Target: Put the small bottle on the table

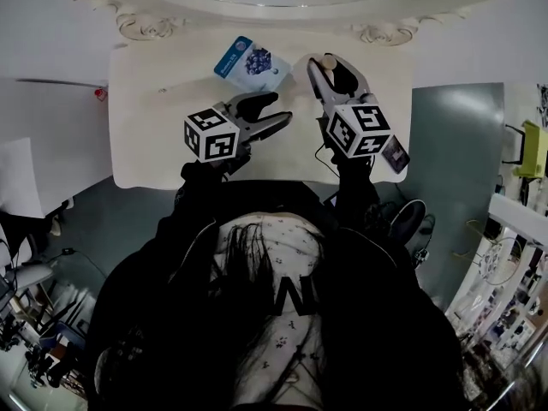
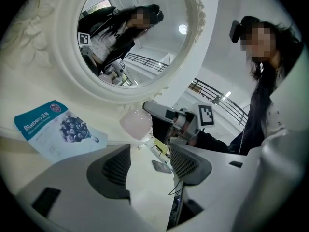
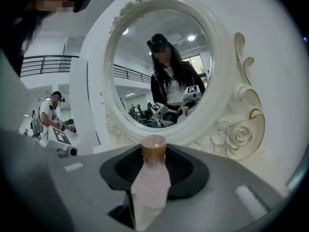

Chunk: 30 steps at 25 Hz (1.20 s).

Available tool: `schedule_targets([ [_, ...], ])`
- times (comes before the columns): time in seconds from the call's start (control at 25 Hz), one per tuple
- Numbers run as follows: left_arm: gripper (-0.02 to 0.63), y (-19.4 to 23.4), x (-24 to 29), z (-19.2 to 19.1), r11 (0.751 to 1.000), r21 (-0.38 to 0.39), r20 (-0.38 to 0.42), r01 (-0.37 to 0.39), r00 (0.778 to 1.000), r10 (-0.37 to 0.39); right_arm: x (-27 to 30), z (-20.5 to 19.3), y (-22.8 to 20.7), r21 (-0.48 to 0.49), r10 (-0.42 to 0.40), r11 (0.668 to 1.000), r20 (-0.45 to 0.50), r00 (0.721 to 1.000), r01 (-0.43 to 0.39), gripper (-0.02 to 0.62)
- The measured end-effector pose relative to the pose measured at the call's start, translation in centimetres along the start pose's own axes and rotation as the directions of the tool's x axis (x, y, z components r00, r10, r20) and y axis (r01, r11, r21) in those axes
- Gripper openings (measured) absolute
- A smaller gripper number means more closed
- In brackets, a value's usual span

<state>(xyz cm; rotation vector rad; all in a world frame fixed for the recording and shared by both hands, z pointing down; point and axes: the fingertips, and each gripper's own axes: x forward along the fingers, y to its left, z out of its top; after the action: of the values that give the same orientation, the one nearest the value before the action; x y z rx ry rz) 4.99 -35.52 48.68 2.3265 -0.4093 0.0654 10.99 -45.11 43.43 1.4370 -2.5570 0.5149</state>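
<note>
The small pale-pink translucent bottle with a brown cap [image 3: 150,180] was clamped between the jaws of the right gripper [image 1: 330,68], over the white table [image 1: 163,144], before the ornate white oval mirror [image 3: 231,129]. The left gripper [image 1: 276,114] was held beside it, jaws spread wide, with nothing between them.

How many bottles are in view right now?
1. The small bottle is gripped in the tongs of the right gripper, over the table by the mirror. None elsewhere, though the grippers may hide some.
</note>
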Motion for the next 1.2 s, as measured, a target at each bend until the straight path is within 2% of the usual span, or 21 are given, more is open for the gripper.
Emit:
schedule_targets([
  [0.28, 0.236, 0.4, -0.7, -0.1, 1.000, -0.010, 0.008, -0.012, 1.000, 0.012, 3.2, -2.5, -2.8, -0.008, -0.043, 0.999, -0.033, 0.999, 0.042, 0.147],
  [0.56, 0.236, 0.5, -1.2, 0.0, 1.000, -0.019, 0.018, -0.011, 1.000, 0.011, 4.0, -3.4, -3.2, -0.039, -0.066, 0.997, -0.051, 0.997, 0.064, 0.147],
  [0.8, 0.236, 0.4, -0.9, -0.1, 1.000, -0.017, 0.012, -0.002, 1.000, 0.002, 4.6, -3.5, -2.9, -0.123, -0.070, 0.990, -0.034, 0.997, 0.065, 0.147],
  [1.2, 0.236, -0.4, -0.8, -0.4, 1.000, -0.001, 0.007, -0.001, 1.000, 0.001, 5.7, -3.1, -3.3, -0.128, -0.060, 0.990, 0.028, 0.998, 0.063, 0.149],
])
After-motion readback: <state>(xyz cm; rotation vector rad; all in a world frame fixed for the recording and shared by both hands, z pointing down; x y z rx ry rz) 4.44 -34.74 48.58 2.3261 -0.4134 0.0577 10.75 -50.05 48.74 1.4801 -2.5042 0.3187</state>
